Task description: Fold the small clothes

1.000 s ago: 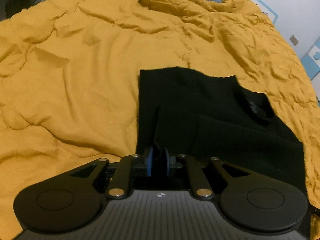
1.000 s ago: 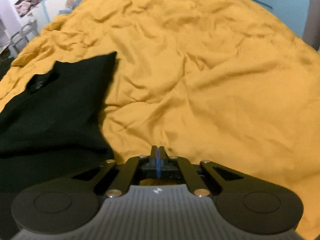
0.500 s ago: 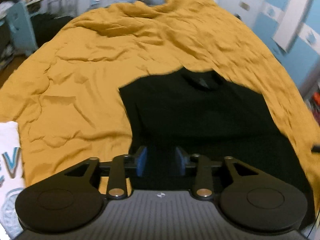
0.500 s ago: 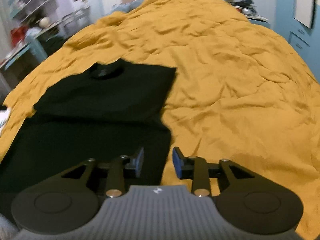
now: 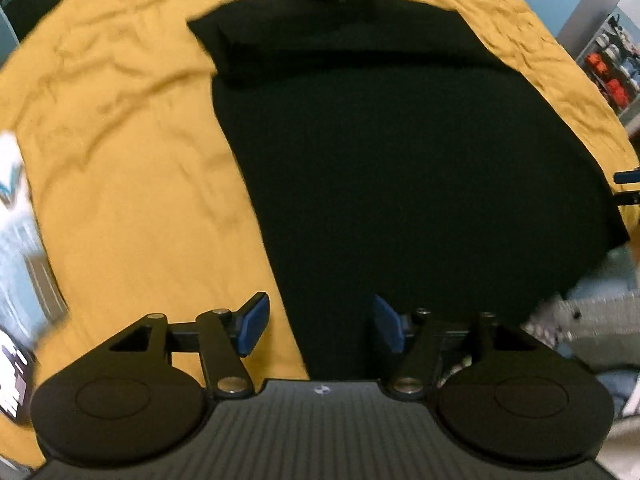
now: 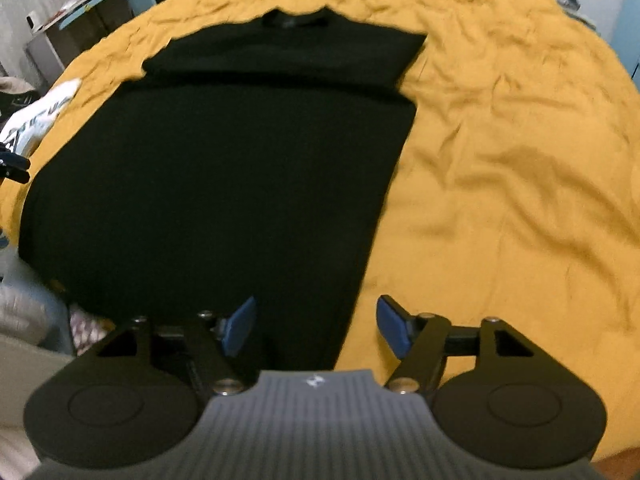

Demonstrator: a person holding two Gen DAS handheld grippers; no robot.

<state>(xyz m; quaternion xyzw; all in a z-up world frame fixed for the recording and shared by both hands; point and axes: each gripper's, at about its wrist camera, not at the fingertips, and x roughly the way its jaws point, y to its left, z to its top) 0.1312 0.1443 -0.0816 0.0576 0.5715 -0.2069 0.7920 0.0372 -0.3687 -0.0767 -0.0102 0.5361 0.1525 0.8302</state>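
Note:
A black T-shirt lies flat on the orange-yellow bedspread, collar at the far end, its sleeves folded in so it forms a long strip. It also shows in the right wrist view. My left gripper is open and empty above the shirt's near left edge. My right gripper is open and empty above the shirt's near right edge. The tip of the right gripper shows at the right edge of the left wrist view.
A white garment with print lies to the left of the shirt on the bedspread; it also shows in the left wrist view. Furniture and shelves stand beyond the bed. Blurred pale fabric lies below the shirt's near edge.
Both grippers went from shut to wide open and pulled back toward the shirt's near hem. The whole folded-in shirt has come into view.

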